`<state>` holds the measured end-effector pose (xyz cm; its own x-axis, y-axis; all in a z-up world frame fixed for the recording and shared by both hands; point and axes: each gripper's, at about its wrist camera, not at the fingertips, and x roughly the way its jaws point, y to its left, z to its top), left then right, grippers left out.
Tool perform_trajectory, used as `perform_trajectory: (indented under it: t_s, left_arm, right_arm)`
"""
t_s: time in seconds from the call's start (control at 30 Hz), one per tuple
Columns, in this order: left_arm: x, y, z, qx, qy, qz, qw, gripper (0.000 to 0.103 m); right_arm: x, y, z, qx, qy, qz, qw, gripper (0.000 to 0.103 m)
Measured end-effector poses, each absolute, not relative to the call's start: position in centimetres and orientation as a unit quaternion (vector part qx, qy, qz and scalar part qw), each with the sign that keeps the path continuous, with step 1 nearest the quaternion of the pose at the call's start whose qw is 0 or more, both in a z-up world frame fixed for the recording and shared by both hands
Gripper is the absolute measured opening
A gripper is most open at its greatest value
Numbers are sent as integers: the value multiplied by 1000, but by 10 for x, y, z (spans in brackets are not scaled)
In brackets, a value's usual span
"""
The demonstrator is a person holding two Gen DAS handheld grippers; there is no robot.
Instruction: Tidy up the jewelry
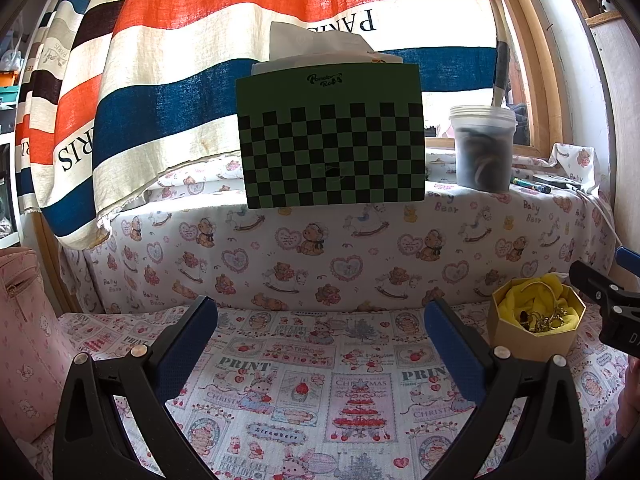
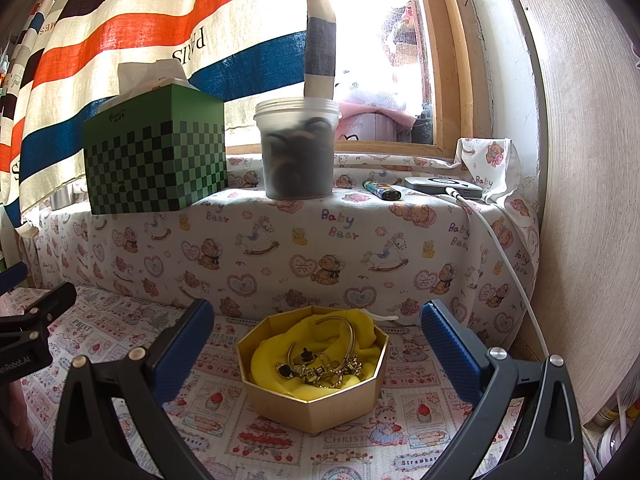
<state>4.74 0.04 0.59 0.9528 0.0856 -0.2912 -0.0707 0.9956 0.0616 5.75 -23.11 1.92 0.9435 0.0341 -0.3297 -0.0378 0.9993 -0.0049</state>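
Cardboard octagonal box (image 2: 316,376), yellow cloth lining (image 2: 276,356), tangled gold jewelry (image 2: 324,364) inside, sits on worktop (image 2: 224,432) near back edge. We see printed cotton cover, striped curtain (image 2: 120,28) behind. Left gripper (image 1: 320,344) and right gripper (image 2: 316,348) fingers spread wide, empty.

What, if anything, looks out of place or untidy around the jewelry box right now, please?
The gold jewelry lies in a tangled heap on the crumpled yellow cloth inside the octagonal box, with a bangle propped up at an angle. Nothing appears spilled on the patterned tablecloth. Both the left gripper and right gripper are open and empty.
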Motion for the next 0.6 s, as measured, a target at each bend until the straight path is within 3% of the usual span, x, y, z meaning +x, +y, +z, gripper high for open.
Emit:
perform_trajectory:
  t_s: [0.6]
  left_arm:
    - [48,1,5,23,150,39,988,103]
  right_arm:
    - [58,-231,19,-6,167,18,986,103]
